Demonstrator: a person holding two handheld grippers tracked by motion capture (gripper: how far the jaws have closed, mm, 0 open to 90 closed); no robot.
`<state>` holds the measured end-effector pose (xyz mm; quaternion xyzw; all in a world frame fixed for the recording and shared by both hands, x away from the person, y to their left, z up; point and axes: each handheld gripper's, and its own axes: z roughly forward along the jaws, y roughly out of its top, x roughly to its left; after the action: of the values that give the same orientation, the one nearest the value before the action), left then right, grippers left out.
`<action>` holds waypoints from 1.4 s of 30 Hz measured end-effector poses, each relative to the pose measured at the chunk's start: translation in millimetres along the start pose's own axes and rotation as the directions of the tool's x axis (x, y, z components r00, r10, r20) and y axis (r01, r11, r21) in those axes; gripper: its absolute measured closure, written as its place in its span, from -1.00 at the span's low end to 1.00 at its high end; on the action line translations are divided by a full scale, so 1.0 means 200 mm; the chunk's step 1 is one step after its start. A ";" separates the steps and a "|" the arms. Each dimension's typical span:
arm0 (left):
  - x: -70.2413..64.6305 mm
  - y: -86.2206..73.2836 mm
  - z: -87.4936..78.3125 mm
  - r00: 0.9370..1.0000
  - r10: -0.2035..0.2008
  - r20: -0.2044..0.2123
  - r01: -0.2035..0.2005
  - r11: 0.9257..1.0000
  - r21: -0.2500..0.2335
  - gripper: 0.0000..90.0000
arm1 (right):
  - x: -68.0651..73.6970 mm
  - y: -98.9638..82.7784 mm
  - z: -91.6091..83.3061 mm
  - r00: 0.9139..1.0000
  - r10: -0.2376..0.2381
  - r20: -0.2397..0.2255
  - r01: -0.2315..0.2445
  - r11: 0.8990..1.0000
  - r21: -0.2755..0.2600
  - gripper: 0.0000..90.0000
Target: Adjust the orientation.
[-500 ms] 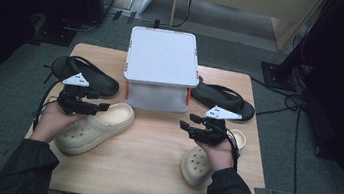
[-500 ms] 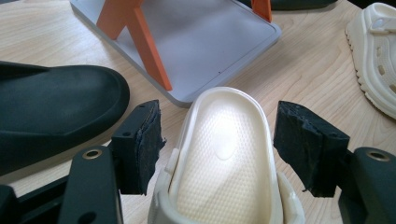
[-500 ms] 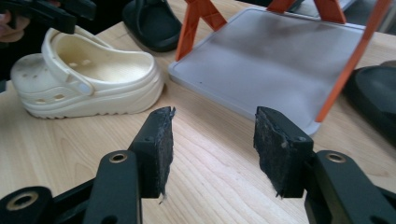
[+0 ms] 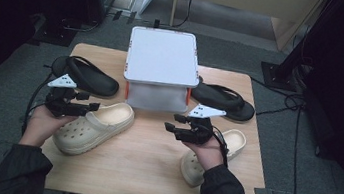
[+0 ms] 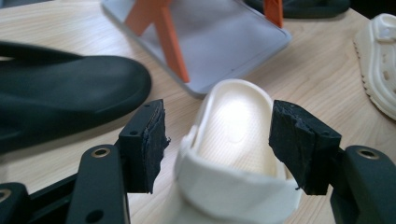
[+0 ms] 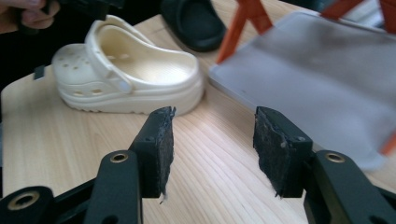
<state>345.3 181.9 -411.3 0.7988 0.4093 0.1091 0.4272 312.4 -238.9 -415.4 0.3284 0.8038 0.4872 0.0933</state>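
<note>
The left tool (image 4: 89,108) is held open around the heel of the cream clog (image 4: 95,126), at the surface's (image 4: 151,160) eight o'clock; closing is called for next, while the right tool (image 4: 172,126) is kept open, empty

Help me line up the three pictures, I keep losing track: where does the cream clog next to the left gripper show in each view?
High view: the cream clog lies left of centre, beside the left gripper.
Left gripper view: bottom centre, its heel end between the open jaws.
Right gripper view: upper left, lying side-on.
Shared landmark: the grey shelf with orange legs, standing behind the clog.
</note>
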 end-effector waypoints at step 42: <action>0.04 -0.14 -0.07 0.997 -0.070 -0.038 0.069 0.997 -0.020 -0.25 | 0.17 0.16 0.56 0.979 -0.064 -0.193 0.086 0.991 0.107 0.05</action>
<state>327.0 205.5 -425.9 0.7778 0.4442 0.1135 0.4300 353.1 -126.6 -440.5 0.2548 0.8475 0.4654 0.0156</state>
